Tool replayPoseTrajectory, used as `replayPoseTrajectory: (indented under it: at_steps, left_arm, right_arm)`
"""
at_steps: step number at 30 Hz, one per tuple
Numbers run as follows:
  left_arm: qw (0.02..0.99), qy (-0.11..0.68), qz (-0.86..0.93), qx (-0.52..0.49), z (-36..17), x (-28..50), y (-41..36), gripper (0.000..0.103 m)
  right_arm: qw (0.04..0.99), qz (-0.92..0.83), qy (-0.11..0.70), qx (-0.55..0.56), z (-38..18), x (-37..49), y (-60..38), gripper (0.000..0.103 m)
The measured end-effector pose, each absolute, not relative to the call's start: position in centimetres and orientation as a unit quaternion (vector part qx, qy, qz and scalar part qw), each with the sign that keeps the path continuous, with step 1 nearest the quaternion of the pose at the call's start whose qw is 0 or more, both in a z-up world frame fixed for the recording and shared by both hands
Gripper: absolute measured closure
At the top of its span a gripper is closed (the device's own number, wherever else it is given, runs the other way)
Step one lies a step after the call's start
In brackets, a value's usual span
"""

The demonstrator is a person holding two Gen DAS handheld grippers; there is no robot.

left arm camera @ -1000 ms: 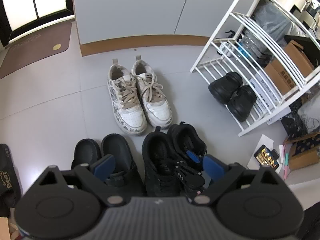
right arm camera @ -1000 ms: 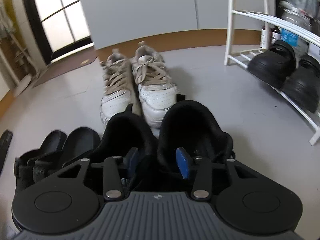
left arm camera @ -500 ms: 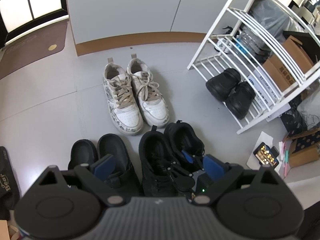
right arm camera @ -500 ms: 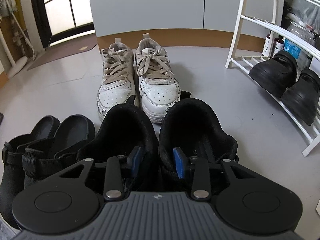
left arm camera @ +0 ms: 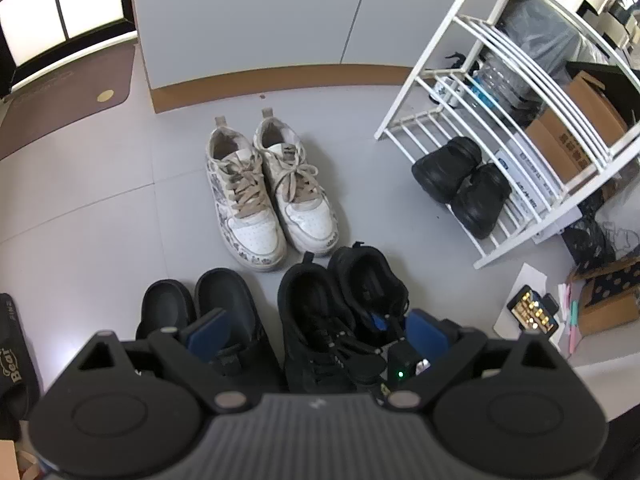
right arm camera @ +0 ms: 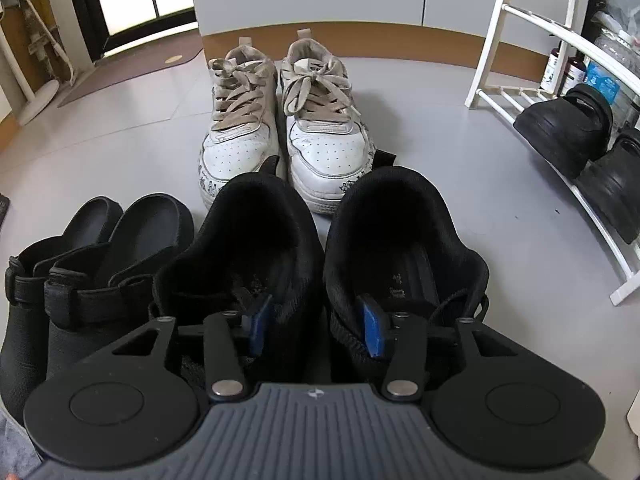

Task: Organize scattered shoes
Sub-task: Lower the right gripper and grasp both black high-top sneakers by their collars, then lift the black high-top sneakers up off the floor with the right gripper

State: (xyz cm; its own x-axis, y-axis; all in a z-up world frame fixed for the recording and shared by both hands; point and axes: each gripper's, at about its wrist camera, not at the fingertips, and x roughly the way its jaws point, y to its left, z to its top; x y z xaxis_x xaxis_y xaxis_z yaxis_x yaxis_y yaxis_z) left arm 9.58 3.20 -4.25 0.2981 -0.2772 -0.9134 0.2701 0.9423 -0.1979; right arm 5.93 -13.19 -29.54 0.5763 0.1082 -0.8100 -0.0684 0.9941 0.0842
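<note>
Four pairs down, black sneakers last to settle

Seen from the right wrist: right gripper [right arm camera: 314, 330] part-open, jaws just widened, one pad inside each of the black sneakers [right arm camera: 320, 256], inner collars between them, unpinched. Long axes toward 12 o'clock, heels meeting white sneakers [right arm camera: 286, 120]. Left gripper [left arm camera: 316, 330] wide, higher, farther, empty.

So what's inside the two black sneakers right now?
One blue pad of the right gripper sits in each black sneaker, straddling their inner walls; the jaws have just been opening. A dark insole with small print shows in the right one; both toe ends are hidden.
</note>
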Motion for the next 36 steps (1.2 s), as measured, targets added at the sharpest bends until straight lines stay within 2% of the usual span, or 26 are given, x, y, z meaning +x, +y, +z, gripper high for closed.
replayPoseTrajectory:
  at_steps: [3, 11, 17, 22, 30, 36]
  left_arm:
    - [0.804, 0.569, -0.169, -0.002, -4.3, 9.7, 3.2, 0.006]
    - [0.807, 0.566, -0.168, -0.002, -4.2, 9.8, 3.1, 0.006]
    - [0.806, 0.569, -0.163, -0.007, -4.4, 9.9, 3.3, 0.006]
    - [0.805, 0.571, -0.161, -0.005, -4.5, 9.9, 3.3, 0.006]
    - [0.805, 0.571, -0.162, -0.004, -4.5, 9.9, 3.4, 0.006]
    - [0.806, 0.568, -0.164, -0.006, -4.3, 9.9, 3.3, 0.006]
  right_arm:
    - [0.890, 0.047, 0.453, 0.025, -29.8, 5.9, -13.3, 0.055]
    - [0.895, 0.068, 0.439, -0.031, -30.3, 5.6, -12.7, 0.055]
    - [0.894, 0.077, 0.441, -0.020, -30.3, 5.7, -13.1, 0.055]
    - [0.900, 0.080, 0.428, -0.024, -30.4, 5.5, -13.3, 0.073]
    - [0.894, 0.086, 0.435, -0.060, -30.9, 5.7, -12.9, 0.071]
    - [0.895, 0.087, 0.436, -0.046, -30.9, 5.6, -13.2, 0.080]
